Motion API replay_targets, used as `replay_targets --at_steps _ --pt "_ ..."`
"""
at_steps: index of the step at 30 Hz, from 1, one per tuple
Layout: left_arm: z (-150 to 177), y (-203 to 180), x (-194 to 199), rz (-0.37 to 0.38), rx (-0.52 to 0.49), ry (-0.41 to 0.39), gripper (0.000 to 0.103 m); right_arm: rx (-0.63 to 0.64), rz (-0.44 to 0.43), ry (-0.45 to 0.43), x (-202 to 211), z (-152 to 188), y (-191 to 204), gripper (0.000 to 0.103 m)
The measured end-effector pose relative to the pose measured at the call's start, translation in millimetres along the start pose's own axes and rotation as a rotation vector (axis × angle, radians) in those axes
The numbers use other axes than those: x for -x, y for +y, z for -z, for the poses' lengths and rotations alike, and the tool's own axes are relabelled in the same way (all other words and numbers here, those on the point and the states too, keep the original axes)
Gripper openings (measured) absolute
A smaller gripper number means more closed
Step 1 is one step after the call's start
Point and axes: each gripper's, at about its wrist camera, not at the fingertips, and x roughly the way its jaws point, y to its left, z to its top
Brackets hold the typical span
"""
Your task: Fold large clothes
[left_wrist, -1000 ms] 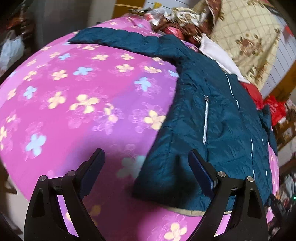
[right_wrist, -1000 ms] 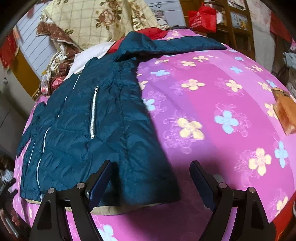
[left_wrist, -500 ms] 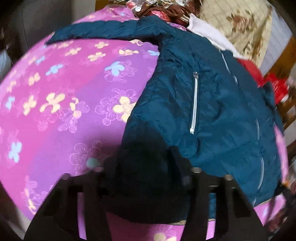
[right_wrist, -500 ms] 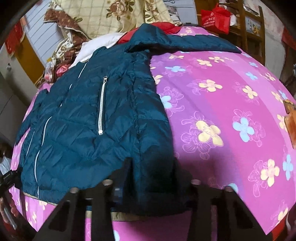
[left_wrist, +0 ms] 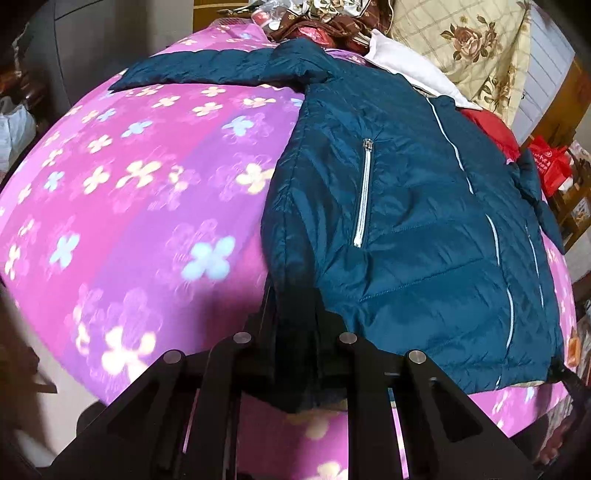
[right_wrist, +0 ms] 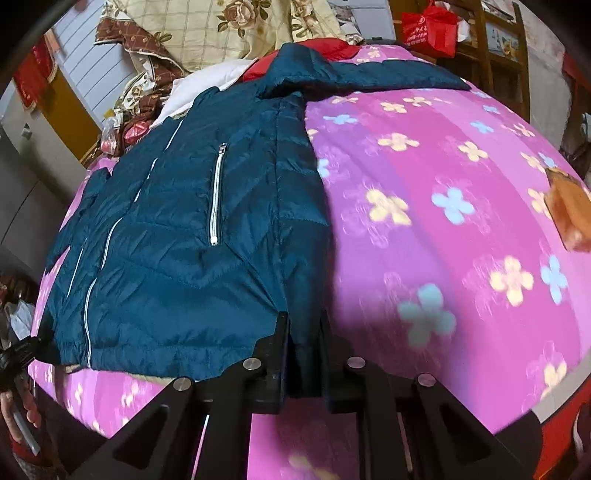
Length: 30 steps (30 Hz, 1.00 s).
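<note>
A dark teal quilted jacket [left_wrist: 406,221] [right_wrist: 177,240] lies front up on a pink flowered bedspread [left_wrist: 147,203] [right_wrist: 443,221], with both sleeves spread out at the far end. My left gripper [left_wrist: 291,295] is closing on the jacket's bottom left corner, and the fabric is pinched between its pads. My right gripper [right_wrist: 303,321] is closing on the bottom right corner in the same way, with a fold of the hem squeezed between its fingers. Both corners are drawn slightly up off the bedspread.
At the head of the bed lie a cream rose-print quilt [left_wrist: 461,44], a white cloth [left_wrist: 413,70] and a red garment [left_wrist: 491,125]. A red bag [right_wrist: 428,29] hangs by wooden shelves. An orange-brown object [right_wrist: 569,210] lies on the bedspread's right side.
Both grippers went from wide open over the hem to closed on the jacket's bottom corners. Each has slid inward along the hem, and the fabric now bunches between the fingers.
</note>
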Motion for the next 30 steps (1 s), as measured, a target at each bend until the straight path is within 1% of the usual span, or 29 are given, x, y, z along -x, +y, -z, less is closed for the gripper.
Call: replay_targets --at_steps 10,15,18,20,21,22,23,24,25,26,27,29,30 --pt "26 0 16 -0.017 -0.029 -0.029 0.012 0.014 -0.002 0.029 12 22 -4 0.009" --pt "41 0 31 -0.034 -0.043 -0.058 0.012 0.033 0.007 0.062 17 46 -7 0.008" --pt "47 5 50 -0.040 -0.032 -0.092 0.012 0.045 0.036 0.035 32 56 -9 0.008" --pt "49 9 71 -0.053 -0.032 -0.146 0.012 0.049 0.037 0.001 46 56 -10 0.009" --pt "49 10 80 -0.062 -0.034 -0.170 0.013 0.051 0.036 -0.011 51 56 -10 0.011" --pt "49 12 90 -0.071 -0.036 -0.196 0.015 0.054 0.039 -0.026 57 54 -10 0.016" --pt "48 13 97 -0.076 -0.036 -0.212 0.018 0.055 0.041 -0.047 63 51 -9 0.040" --pt "47 15 103 -0.080 -0.033 -0.224 0.032 0.051 0.036 -0.070 66 49 -9 0.069" --pt "46 17 107 -0.080 -0.027 -0.234 0.052 0.038 0.026 -0.103 70 45 -10 0.081" --pt "45 19 108 -0.077 -0.020 -0.244 0.060 0.011 0.018 -0.148 75 40 -13 0.090" --pt "43 21 108 -0.075 -0.006 -0.261 0.066 -0.008 0.012 -0.175 77 35 -15 0.090" --pt "39 23 101 -0.067 -0.003 -0.258 0.066 -0.021 -0.009 -0.191 74 22 -15 0.090" --pt "34 23 94 -0.048 -0.010 -0.244 0.066 -0.020 -0.019 -0.188 70 13 -13 0.090"
